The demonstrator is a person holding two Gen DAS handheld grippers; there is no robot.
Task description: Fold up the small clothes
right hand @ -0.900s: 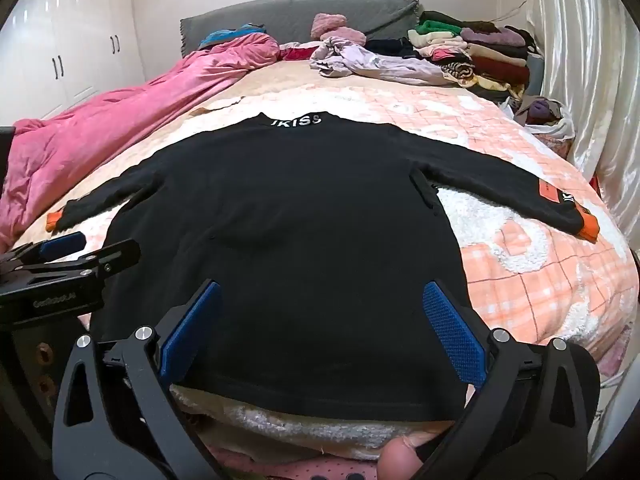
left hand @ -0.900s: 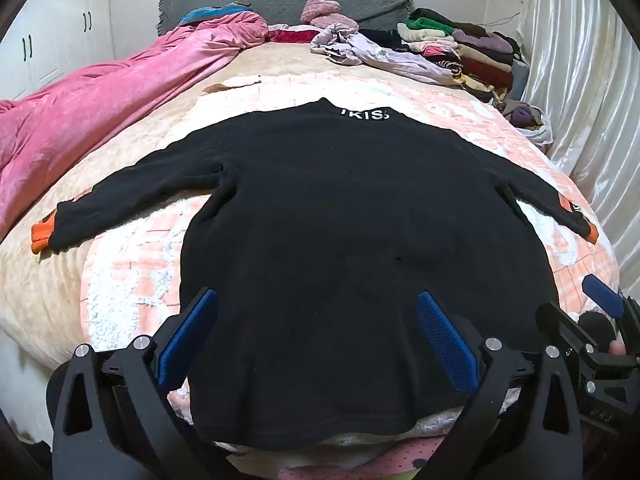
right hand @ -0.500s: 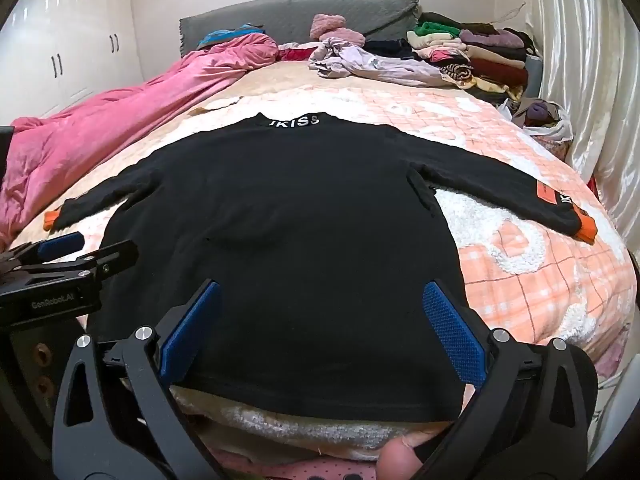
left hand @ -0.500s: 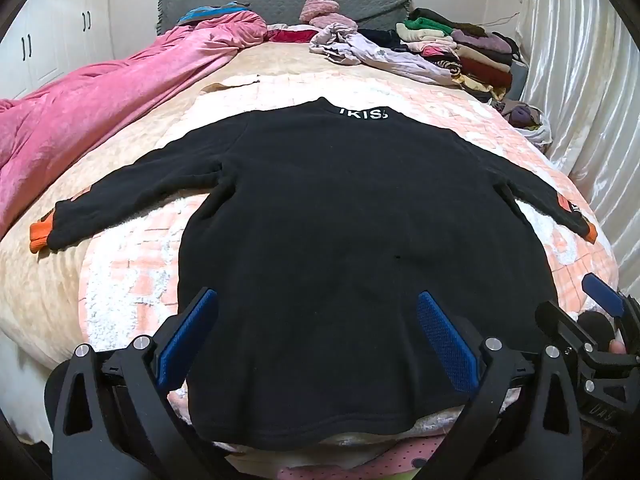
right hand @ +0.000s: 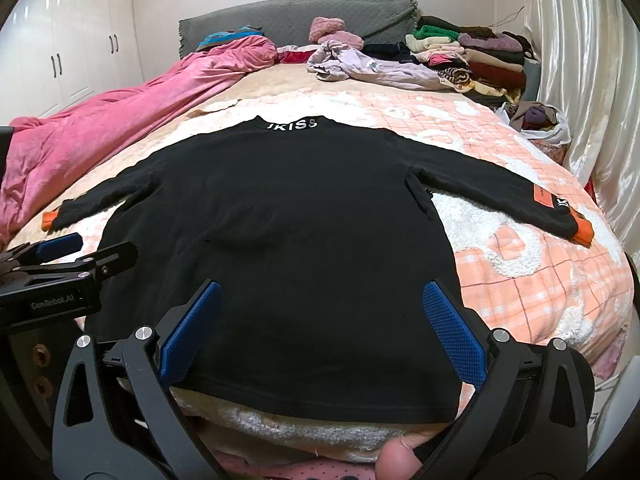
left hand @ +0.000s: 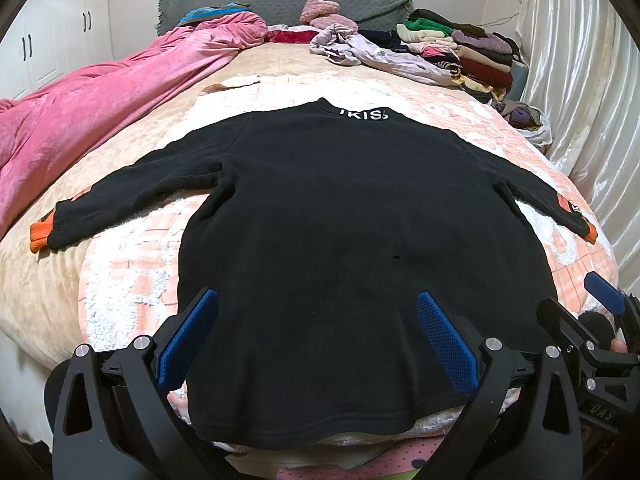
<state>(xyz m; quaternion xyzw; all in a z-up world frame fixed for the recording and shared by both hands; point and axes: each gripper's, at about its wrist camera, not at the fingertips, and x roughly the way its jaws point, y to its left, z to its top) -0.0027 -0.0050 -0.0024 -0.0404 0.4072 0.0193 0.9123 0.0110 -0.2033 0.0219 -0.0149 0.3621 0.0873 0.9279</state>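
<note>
A small black sweater (left hand: 352, 220) (right hand: 288, 224) lies flat on the bed, sleeves spread out, orange cuffs (left hand: 39, 236) (right hand: 582, 232) at both ends, white letters on the collar at the far side. My left gripper (left hand: 316, 320) hovers open above the left part of the near hem, nothing between its blue pads (left hand: 188, 336). My right gripper (right hand: 318, 316) hovers open above the right part of the hem, also holding nothing. Each gripper shows at the edge of the other's view: the right one (left hand: 600, 320), the left one (right hand: 76, 252).
A peach and white checked blanket (right hand: 520, 272) covers the bed under the sweater. A pink quilt (left hand: 88, 108) lies along the left side. Folded clothes (right hand: 480, 60) and a loose lilac garment (right hand: 376, 68) sit by the grey headboard (left hand: 280, 0). A curtain (right hand: 592, 80) hangs at right.
</note>
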